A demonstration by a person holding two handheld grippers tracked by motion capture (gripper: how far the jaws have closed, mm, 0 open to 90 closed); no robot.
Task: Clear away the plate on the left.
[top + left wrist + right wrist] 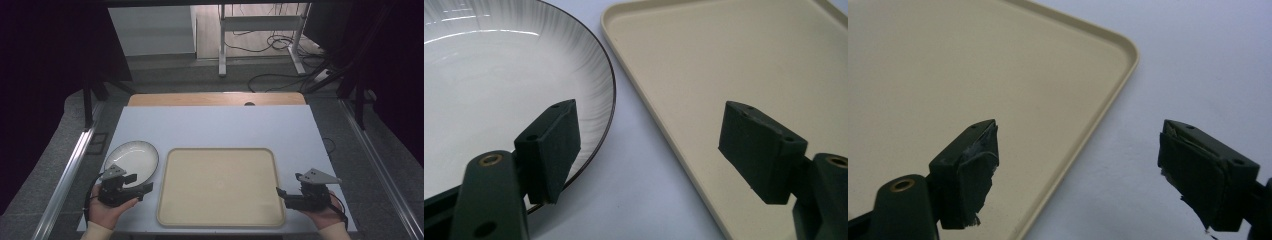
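Two tools sit in our hands at the near edge of the counter (215,125), one at each side of a beige tray (220,187). We hold the left tool (141,186) with its jaws spread wide: in the left gripper view one jaw hangs over the near rim of a white plate (489,85) with a dark edge, and the other hangs over the tray's left side, with a strip of bare counter between them. That plate lies just left of the tray, close beside it and not touching. We hold the right tool (281,193) wide open too, gripping nothing; in the right gripper view one jaw hovers above the tray's surface and the other above the counter, with the tray's right rim running between them.
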